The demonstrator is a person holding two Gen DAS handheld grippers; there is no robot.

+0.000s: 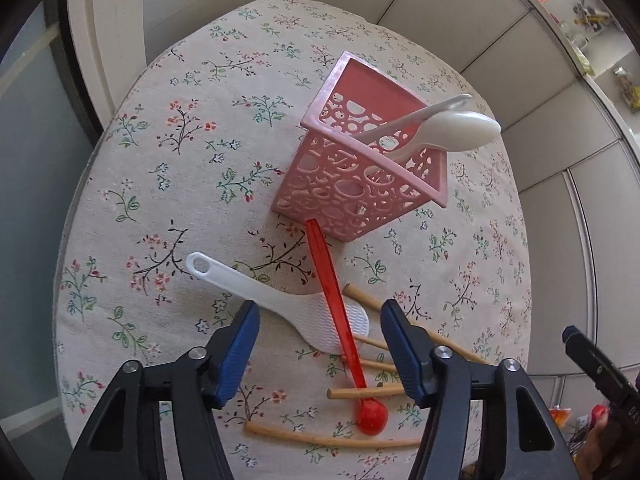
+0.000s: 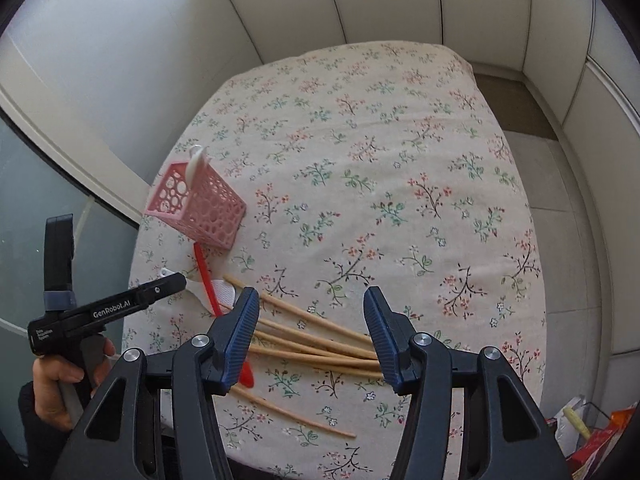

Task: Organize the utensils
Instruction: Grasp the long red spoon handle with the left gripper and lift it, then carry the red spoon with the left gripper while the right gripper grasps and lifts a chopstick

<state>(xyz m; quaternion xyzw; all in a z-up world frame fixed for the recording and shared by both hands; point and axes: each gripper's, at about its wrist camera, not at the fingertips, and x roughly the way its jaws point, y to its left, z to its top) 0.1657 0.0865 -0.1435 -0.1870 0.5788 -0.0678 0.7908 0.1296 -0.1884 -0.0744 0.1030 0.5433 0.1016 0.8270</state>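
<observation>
A pink perforated utensil basket [image 1: 362, 168] stands on the floral-clothed worktop [image 1: 168, 184], tilted in the left wrist view, its walls cut through with round holes. Two white plastic spoons [image 1: 452, 130] lean out of it over the right rim.

In front of the basket lie the loose utensils. One translucent red spoon [image 1: 340, 328] runs from the basket's foot toward me, bowl nearest, its handle crossing over one white rice paddle [image 1: 288, 308] with a hole in its handle end. Beside and under them are wooden chopsticks [image 2: 312, 344]; I count about six in the right wrist view, scattered at crossing angles.

My left gripper [image 1: 320, 344] points steeply down over the red spoon and the paddle. Its blue-padded jaws stand apart, straddling both, pressing on neither. In the right wrist view a hand [image 2: 60, 380] grips its handle at the lower left.

My right gripper [image 2: 312, 336] also tilts steeply down, above the chopstick cluster. Its jaws are apart, with several chopsticks lying between them on the cloth, none clamped.

Pale panelled walls [image 2: 400, 0] surround the worktop.
</observation>
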